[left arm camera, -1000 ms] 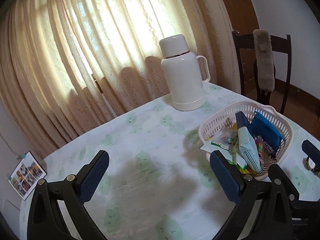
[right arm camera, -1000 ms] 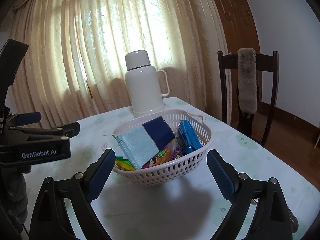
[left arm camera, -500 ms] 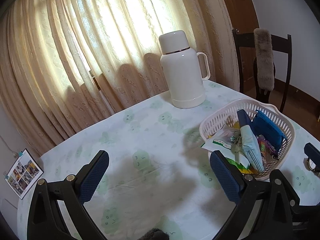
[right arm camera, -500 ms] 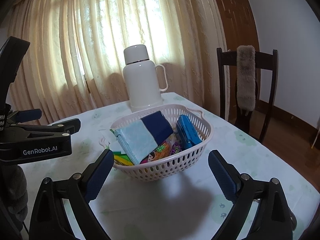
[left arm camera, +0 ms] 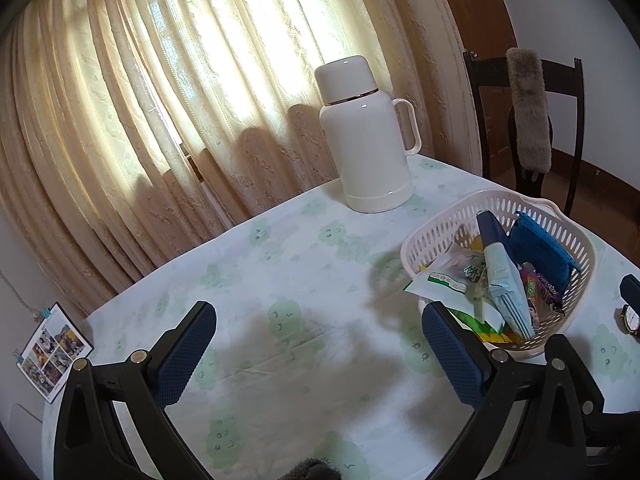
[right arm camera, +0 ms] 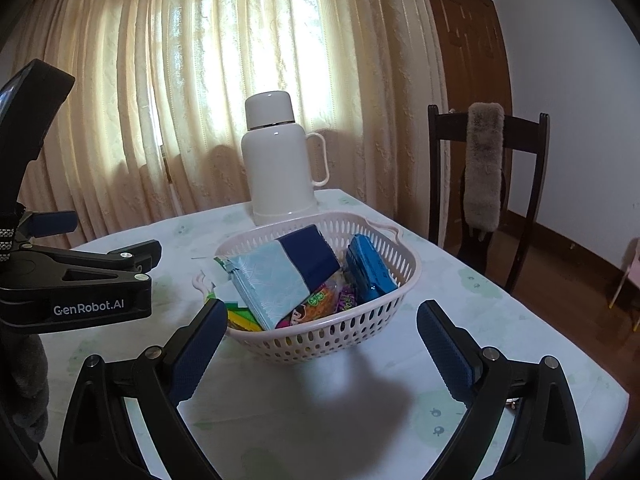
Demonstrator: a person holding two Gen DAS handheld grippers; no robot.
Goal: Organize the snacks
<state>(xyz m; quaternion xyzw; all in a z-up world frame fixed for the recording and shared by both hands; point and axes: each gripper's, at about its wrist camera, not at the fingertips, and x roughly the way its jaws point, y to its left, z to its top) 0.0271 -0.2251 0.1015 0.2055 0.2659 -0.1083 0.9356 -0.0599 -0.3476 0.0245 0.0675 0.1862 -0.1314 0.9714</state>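
Note:
A pale perforated basket (right arm camera: 328,340) stands on the table and holds several snack packs: a light blue and navy pack (right arm camera: 280,276), a blue pack (right arm camera: 370,266), colourful small packs (right arm camera: 320,300). In the left wrist view the basket (left arm camera: 444,224) is at right, with a white and green packet (left arm camera: 444,280) leaning over its near rim. My left gripper (left arm camera: 320,352) is open and empty above the tablecloth, left of the basket; it also shows in the right wrist view (right arm camera: 80,276). My right gripper (right arm camera: 320,344) is open and empty, just in front of the basket.
A white thermos jug (right arm camera: 280,160) stands behind the basket near the curtain (right arm camera: 200,80). A dark chair with a furry cover (right arm camera: 484,172) stands at the table's right. A wristwatch (left arm camera: 632,318) lies right of the basket. A photo sheet (left arm camera: 52,352) hangs at left.
Both grippers have pulled back and risen slightly; the basket and jug sit a little farther away in both views. Both stay open and empty.

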